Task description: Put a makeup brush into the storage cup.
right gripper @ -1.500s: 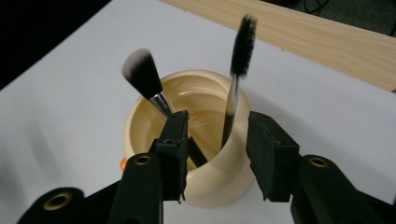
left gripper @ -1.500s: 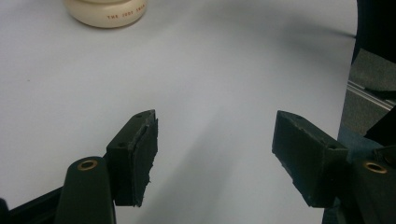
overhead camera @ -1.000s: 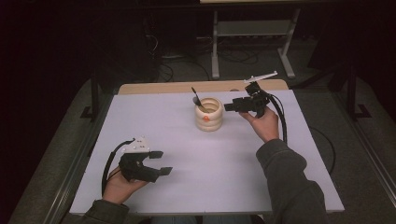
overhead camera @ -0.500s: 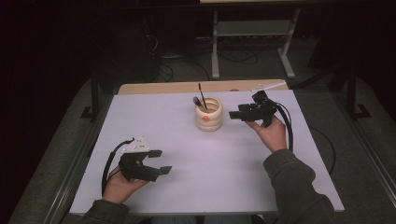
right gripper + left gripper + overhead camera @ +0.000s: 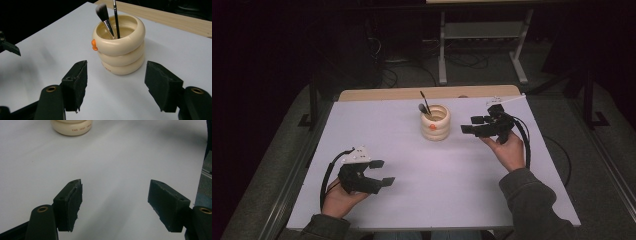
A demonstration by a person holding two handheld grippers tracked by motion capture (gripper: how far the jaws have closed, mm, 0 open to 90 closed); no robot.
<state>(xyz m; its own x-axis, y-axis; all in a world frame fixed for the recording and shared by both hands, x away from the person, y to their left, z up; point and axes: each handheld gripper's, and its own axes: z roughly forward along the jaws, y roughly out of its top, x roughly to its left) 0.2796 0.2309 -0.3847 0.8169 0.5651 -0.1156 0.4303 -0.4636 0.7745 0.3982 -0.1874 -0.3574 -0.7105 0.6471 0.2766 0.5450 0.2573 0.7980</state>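
A cream ringed cup with an orange dot stands at the middle back of the white table top. Two makeup brushes lean inside it, handles down. My right gripper hovers just right of the cup, open and empty, its jaws aimed at the cup. My left gripper rests low at the front left, open with nothing between its jaws; the cup's base lies far ahead of it.
A strip of bare wood runs along the table's far edge. A white metal stand and cables sit on the dark floor behind. Metal rails flank the table's sides.
My right gripper has drawn back from above the cup toward the right and down, empty. The left gripper has stayed in place.
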